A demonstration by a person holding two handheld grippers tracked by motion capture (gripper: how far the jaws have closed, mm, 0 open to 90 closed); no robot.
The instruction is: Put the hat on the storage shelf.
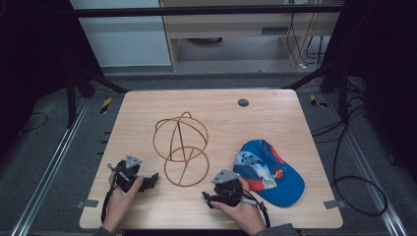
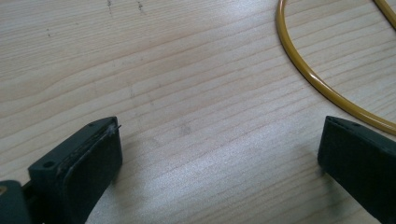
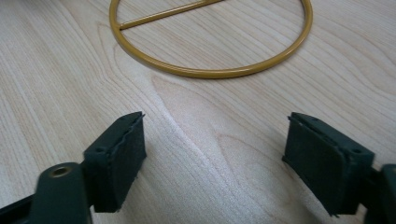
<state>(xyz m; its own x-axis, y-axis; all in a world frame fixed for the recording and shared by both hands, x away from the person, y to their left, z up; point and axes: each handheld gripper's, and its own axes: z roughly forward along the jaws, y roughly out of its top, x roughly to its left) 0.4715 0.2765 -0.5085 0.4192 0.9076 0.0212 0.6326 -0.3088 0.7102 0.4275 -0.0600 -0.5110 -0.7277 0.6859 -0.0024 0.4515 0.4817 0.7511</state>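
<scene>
A gold wire stand (image 1: 181, 146) stands mid-table, a round cage over a flat base ring with a crossbar. A blue cap (image 1: 269, 173) with printed panels lies to its right, brim toward the table's front. My left gripper (image 1: 153, 180) rests on the table left of the base ring, pointing right, held by a hand. Its jaws are wide open over bare wood (image 2: 219, 135), with the ring's rim (image 2: 281, 23) just beyond. My right gripper (image 1: 207, 197) lies between ring and cap, also open (image 3: 215, 135), facing the base ring (image 3: 210, 73).
The wooden table (image 1: 275, 118) has a small dark round plug (image 1: 243, 103) near its far edge. Black frame legs and cables (image 1: 361, 194) surround the table on the grey floor. Bare wood lies behind and left of the stand.
</scene>
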